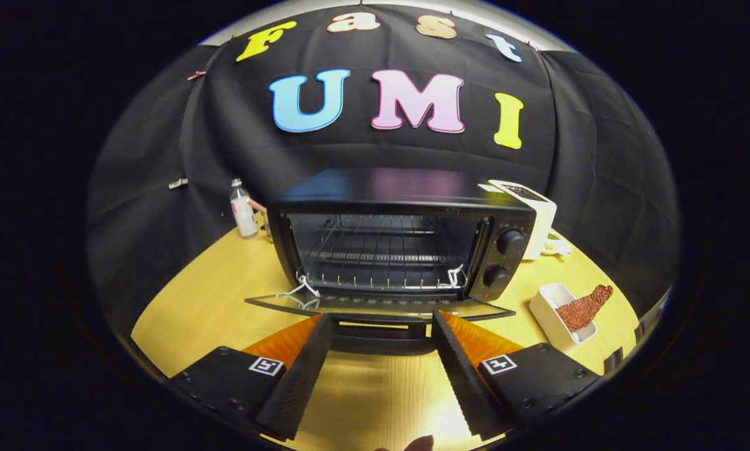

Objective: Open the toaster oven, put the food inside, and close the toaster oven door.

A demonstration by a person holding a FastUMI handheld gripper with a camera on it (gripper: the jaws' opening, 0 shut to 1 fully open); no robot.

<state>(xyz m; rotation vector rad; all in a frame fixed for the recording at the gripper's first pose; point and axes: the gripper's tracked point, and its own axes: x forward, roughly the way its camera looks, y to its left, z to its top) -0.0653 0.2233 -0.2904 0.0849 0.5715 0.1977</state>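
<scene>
Oven's open: the toaster oven (400,235) sits dead ahead, its door (378,305) folded flat just past the gripper (381,326), fingers spread and empty. Next I'd swing right to the food (583,308) in its white tray (547,313), pinching low and gently.

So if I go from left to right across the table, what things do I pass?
Plastic bottle → toaster oven, door open → white appliance → white dish with the food. The open gripper sits before the oven door.
</scene>
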